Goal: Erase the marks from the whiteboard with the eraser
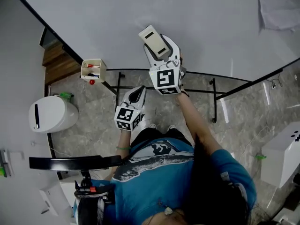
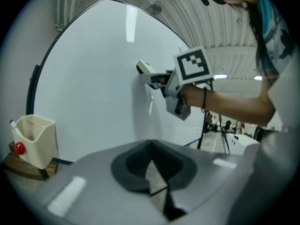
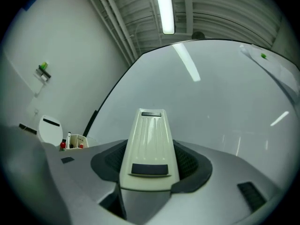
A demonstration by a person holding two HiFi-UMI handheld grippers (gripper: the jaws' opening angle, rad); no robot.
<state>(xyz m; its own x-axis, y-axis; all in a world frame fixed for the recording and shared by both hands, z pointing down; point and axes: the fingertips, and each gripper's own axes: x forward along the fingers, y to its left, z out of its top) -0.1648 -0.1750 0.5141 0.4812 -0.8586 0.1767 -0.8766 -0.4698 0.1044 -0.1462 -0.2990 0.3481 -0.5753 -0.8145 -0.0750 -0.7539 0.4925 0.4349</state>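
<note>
The whiteboard (image 1: 187,18) fills the top of the head view, and I see no distinct marks on it. My right gripper (image 1: 158,50) is raised in front of it, shut on a cream eraser (image 1: 154,39). In the right gripper view the eraser (image 3: 150,144) sticks out between the jaws toward the whiteboard (image 3: 215,102). From the left gripper view, the eraser (image 2: 144,68) has its tip at the board's surface. My left gripper (image 1: 139,92) hangs lower, away from the board, shut with nothing in it; its dark pads (image 2: 136,165) meet.
A cream marker holder (image 1: 93,70) with red-capped markers is clipped at the board's lower left. A white bin (image 1: 50,114) stands on the floor at the left. The black stand legs (image 1: 213,100) run under the board. A paper sheet (image 1: 279,6) hangs at the top right.
</note>
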